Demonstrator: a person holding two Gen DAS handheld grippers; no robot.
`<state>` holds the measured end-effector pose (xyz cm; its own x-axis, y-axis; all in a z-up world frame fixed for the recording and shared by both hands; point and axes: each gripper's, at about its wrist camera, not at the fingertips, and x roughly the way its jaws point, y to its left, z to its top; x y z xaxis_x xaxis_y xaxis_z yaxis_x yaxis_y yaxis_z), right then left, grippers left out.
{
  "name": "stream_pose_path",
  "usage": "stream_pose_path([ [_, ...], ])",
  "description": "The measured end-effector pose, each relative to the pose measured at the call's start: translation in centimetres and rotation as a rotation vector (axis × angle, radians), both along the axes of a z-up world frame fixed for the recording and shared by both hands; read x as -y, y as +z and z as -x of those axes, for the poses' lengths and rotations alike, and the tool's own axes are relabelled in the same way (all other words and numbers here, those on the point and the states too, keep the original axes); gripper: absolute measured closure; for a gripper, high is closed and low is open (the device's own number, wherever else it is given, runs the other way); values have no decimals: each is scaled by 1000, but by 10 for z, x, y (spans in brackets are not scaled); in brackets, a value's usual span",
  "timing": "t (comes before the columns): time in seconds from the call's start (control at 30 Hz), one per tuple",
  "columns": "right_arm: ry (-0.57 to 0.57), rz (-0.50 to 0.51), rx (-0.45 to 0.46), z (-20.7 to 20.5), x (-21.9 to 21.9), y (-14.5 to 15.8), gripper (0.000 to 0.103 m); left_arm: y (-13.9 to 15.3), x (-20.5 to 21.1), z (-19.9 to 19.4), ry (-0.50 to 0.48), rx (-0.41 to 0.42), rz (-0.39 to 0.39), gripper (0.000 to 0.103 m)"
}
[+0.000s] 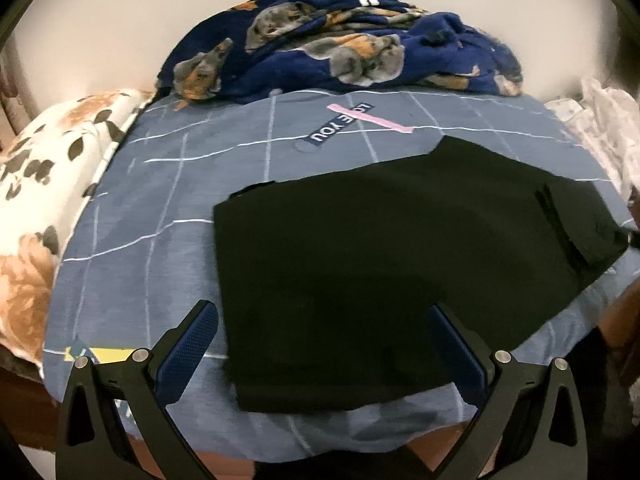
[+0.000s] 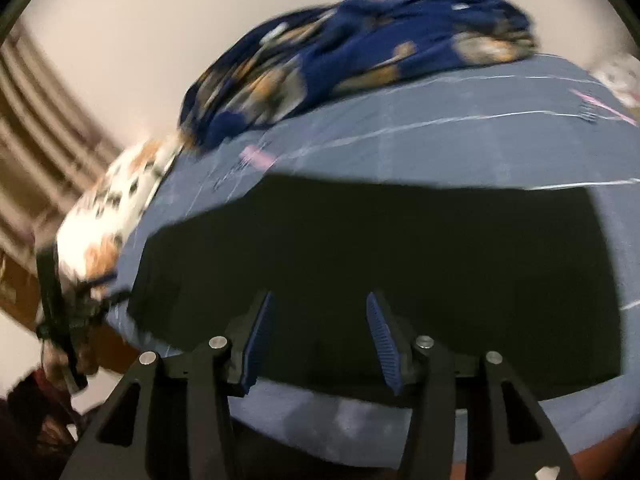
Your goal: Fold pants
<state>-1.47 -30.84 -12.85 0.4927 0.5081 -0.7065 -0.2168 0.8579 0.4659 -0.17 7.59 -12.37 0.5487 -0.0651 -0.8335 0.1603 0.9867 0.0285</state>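
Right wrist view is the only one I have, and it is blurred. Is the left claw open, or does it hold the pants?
Observer: The left claw is open. Its pads stand wide apart and no cloth is pinched between them.
Operator: Are the pants folded?
Observer: The black pants lie flat on the blue sheet as one compact folded shape. A pocket opening shows near their right end.
Operator: I see some pink print beyond the pants. What is it?
Observer: It is a printed label on the sheet that reads "LOVE YOU", upside down from here. It lies just past the far edge of the pants.
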Motion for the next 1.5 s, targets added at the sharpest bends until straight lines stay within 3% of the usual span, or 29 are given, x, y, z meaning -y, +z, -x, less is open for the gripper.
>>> stream_pose_path([
  [0.13, 80, 82, -6, 8, -55, -10, 54, -2, -9, 0, 26, -2, -7, 0],
  [0.23, 99, 141, -25, 8, -81, -20, 46, -5, -16, -2, 51, -18, 4, 0],
  [0.5, 77, 181, -54, 8, -96, -38, 39, -14, -30, -7, 104, -55, 22, 0],
  [0.7, 89, 182, -47, 11, -104, -40, 22, -22, -35, -11, 127, -89, 21, 0],
  [0.87, 132, 202, -46, 14, -115, -44, 1, -29, -36, -13, 134, -107, 5, 0],
  [1.0, 141, 230, -43, 14, -119, -45, 1, -33, -38, -14, 138, -116, 5, 0],
  [1.2, 136, 162, -47, 13, -111, -44, 0, -38, -42, -15, 146, -126, 13, 0],
  [1.3, 120, 126, -36, 15, -108, -41, 5, -39, -47, -16, 108, -130, 65, 1],
  [1.37, 109, 47, -30, 16, -103, -37, 14, -38, -55, -19, 90, -139, 124, 8],
  [1.4, 104, 10, -29, 16, -101, -35, 14, -37, -60, -20, 82, -146, 162, 19],
  [1.43, 101, -11, -28, 15, -99, -34, 14, -37, -67, -22, 70, -166, 228, 24],
  [1.5, 108, -32, -28, 14, -100, -33, 13, -42, -78, -27, 76, -206, 318, 24],
])
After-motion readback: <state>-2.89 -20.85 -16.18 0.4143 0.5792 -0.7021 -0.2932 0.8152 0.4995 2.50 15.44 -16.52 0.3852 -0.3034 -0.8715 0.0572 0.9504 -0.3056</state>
